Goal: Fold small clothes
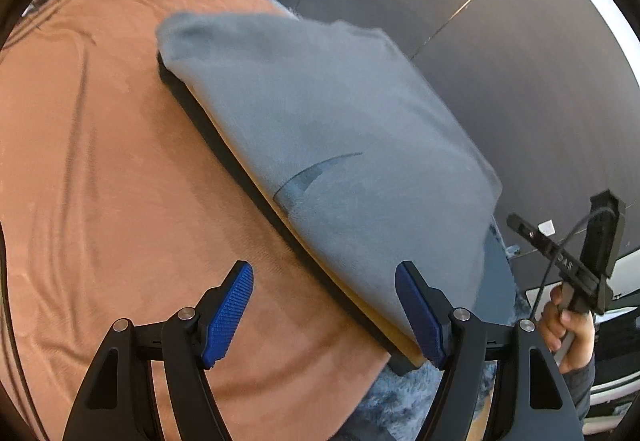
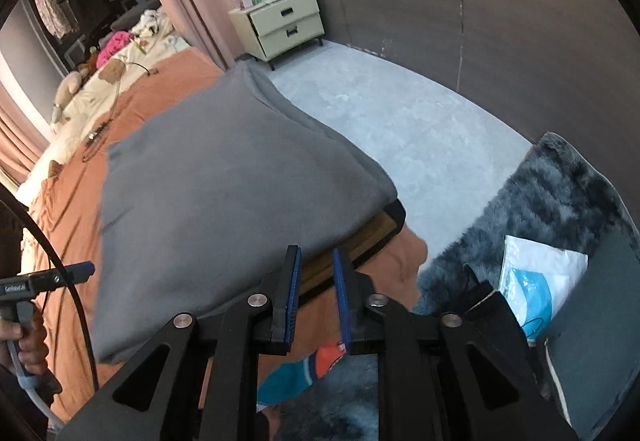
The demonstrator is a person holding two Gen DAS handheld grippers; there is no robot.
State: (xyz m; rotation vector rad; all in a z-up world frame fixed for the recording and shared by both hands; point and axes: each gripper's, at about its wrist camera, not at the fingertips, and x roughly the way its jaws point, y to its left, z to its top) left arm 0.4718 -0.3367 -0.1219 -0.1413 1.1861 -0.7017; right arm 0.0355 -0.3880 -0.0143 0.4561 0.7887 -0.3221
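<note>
Grey sweatshirt (image 1: 332, 145) lies folded on a dark board (image 1: 224, 145) atop the orange-covered bed (image 1: 100, 181); left tool (image 1: 324, 317) spread wide, right tool (image 2: 316, 293) narrowly parted, both pinching nothing.

No text reads clearly; small white lettering on each gripper's black side bar is too blurred to read.

Grey garment (image 1: 320, 129) hides most of board (image 1: 224, 145) (motion-blurred edges).
</note>
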